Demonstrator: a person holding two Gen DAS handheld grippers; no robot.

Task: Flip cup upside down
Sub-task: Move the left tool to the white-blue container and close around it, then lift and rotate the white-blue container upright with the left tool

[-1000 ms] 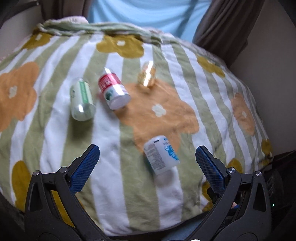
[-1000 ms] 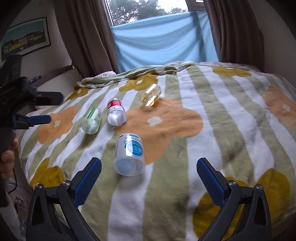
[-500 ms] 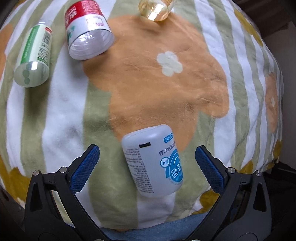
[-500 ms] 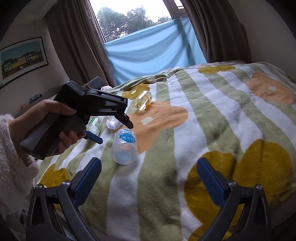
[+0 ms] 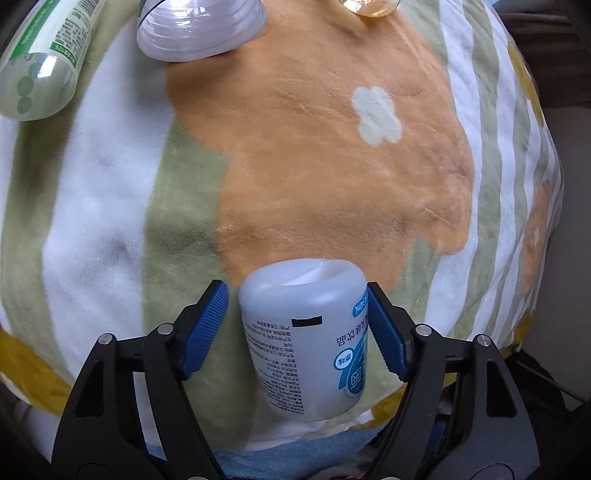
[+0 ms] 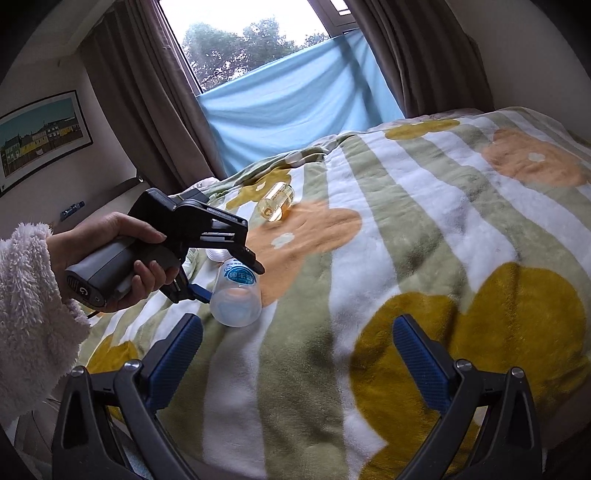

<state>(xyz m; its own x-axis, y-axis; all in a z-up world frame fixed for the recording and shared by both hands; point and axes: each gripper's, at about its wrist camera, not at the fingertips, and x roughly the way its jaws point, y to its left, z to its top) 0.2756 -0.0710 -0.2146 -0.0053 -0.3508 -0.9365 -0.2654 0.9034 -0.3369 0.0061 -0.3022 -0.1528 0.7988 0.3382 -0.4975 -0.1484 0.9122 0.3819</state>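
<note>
A translucent white cup with a blue label [image 5: 310,339] lies on its side on the striped flower blanket [image 5: 317,155]. My left gripper [image 5: 295,332] has its jaws on either side of the cup; the right pad touches it, and a small gap shows at the left pad. In the right wrist view the cup [image 6: 236,295] lies with its open mouth facing me, and the left gripper [image 6: 229,277] comes at it from the left. My right gripper [image 6: 295,362] is open and empty above the blanket [image 6: 424,229], nearer than the cup.
A green-labelled cup [image 5: 40,62], a clear ribbed cup [image 5: 199,29] and an amber glass cup [image 5: 369,5] lie on their sides farther back. The amber cup [image 6: 277,203] also shows in the right wrist view. The bed edge is close below the left gripper.
My left gripper has moved down and forward onto the blue-labelled cup and its jaws have narrowed around it. The right gripper has tilted slightly; it stays open.
</note>
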